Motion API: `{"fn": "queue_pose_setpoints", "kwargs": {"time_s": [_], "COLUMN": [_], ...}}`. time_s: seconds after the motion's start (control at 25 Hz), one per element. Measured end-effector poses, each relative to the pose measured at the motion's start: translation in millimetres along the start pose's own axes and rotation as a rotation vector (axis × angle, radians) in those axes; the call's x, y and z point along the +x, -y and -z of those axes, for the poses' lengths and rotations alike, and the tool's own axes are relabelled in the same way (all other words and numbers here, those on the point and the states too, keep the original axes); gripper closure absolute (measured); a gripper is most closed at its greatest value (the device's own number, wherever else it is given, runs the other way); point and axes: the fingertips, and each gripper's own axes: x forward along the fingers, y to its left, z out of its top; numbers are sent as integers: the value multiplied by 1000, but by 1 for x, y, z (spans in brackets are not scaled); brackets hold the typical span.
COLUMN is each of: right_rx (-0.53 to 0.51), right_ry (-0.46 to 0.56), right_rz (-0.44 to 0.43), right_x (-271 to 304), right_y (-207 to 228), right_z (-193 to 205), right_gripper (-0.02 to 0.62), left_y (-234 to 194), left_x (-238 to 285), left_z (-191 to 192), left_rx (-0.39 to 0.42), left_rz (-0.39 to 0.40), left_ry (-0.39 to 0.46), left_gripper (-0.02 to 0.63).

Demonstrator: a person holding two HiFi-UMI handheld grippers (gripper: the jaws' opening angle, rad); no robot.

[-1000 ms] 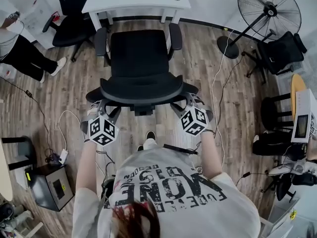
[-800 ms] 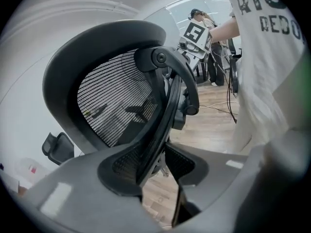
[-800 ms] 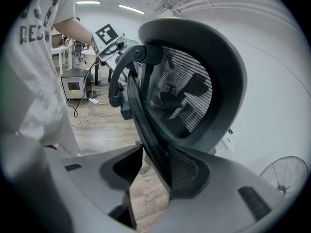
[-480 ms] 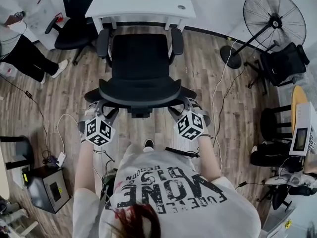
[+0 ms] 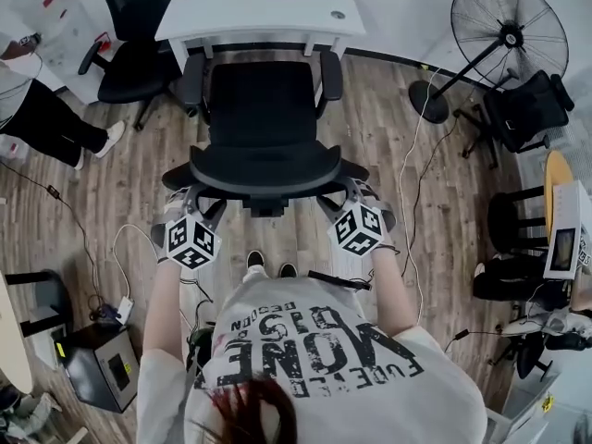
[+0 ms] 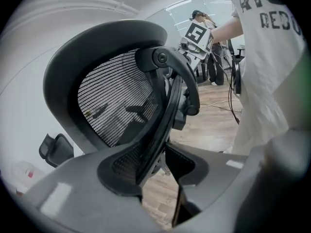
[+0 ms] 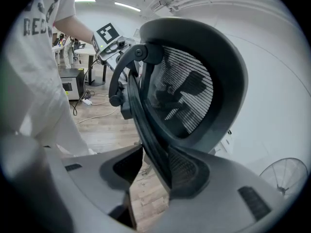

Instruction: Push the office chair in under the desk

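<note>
The left tongs (image 5: 202,203) and the right tongs (image 5: 340,198) each clamp one side edge of the back of the chair (image 5: 264,109); the desk (image 5: 242,9) stands ahead of both.

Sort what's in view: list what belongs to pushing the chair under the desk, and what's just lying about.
In the job: office chair, desk, left gripper, right gripper.

Lying about: standing fan, floor cables, black box, spare black chair.
</note>
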Motion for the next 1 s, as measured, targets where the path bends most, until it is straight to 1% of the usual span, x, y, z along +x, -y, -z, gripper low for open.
{"fn": "queue_pose_setpoints", "kwargs": {"time_s": [0.16, 0.32, 0.56, 0.72, 1.0], "right_rx": [17, 29, 46, 48, 52], "right_ry": [-4, -7, -2, -7, 1], "right_rz": [4, 15, 37, 38, 62], "right_x": [11, 21, 33, 47, 62], "right_y": [12, 20, 29, 44, 63], "right_z": [-6, -12, -18, -28, -34], "right_gripper": [439, 439, 437, 437, 436], "left_y": [-18, -31, -47, -69, -90], "left_x": [7, 14, 22, 29, 41], "left_z": [3, 9, 14, 21, 23], "left_rx": [15, 15, 35, 34, 36], "left_rz": [-5, 7, -5, 3, 1], "left_ry": [10, 3, 10, 11, 5], "left_gripper": [443, 443, 443, 443, 442]}}
